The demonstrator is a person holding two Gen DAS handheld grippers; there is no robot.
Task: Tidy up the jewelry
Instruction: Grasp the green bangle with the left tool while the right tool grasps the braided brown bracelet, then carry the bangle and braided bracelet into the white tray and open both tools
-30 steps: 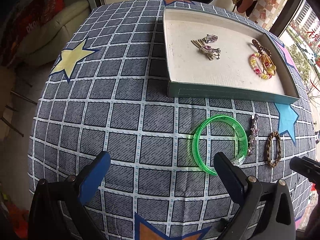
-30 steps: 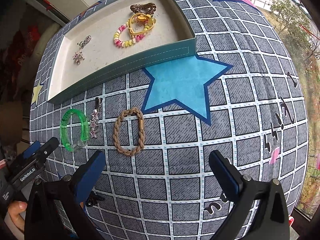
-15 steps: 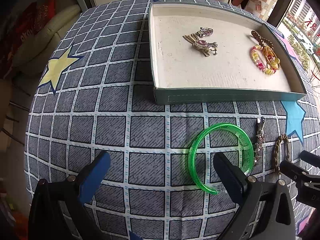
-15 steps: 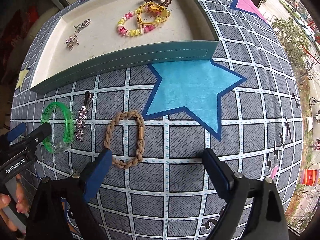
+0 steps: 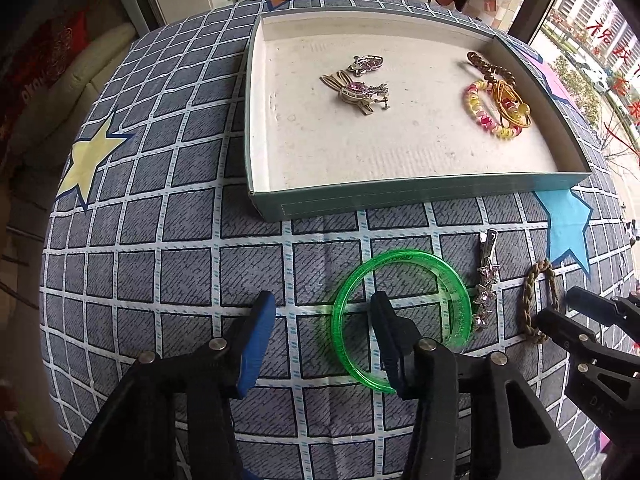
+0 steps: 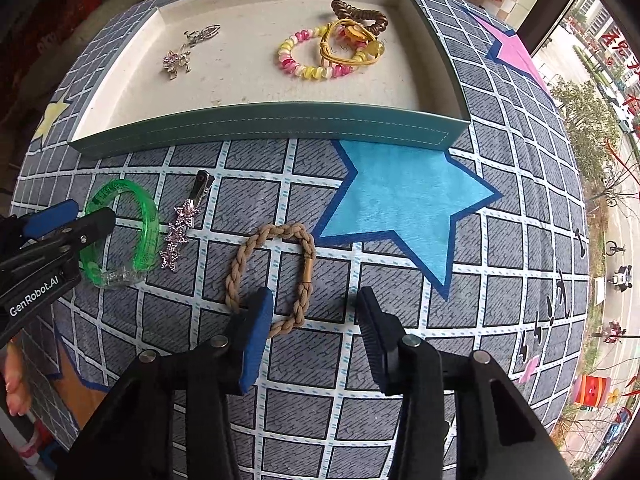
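A green bangle [image 5: 400, 312] lies on the checked cloth in front of the tray [image 5: 400, 196]. My left gripper [image 5: 322, 300] points down over it, jaws closing. Its right finger stands inside the ring, and the ring's left rim lies between the pads, untouched. To its right lie a star hair clip [image 5: 486, 280] and a braided tan hair tie [image 6: 272, 276]. My right gripper [image 6: 314, 294] is over the tie, jaws closing. The tie's right side with the metal clasp lies between the pads, which do not press on it. The left finger covers the tie's lower left.
The teal tray [image 6: 260, 128] holds two jewelled clips [image 5: 360, 88] on its left and coiled hair ties [image 5: 496, 100] on its right. A blue star [image 6: 400, 204] is printed on the cloth near the tray's corner. The table's edges fall away on the left and right.
Both grippers' jaws have narrowed from wide open. My left gripper slid right until its right finger stood inside the bangle. My right gripper moved left and down onto the braided tie.
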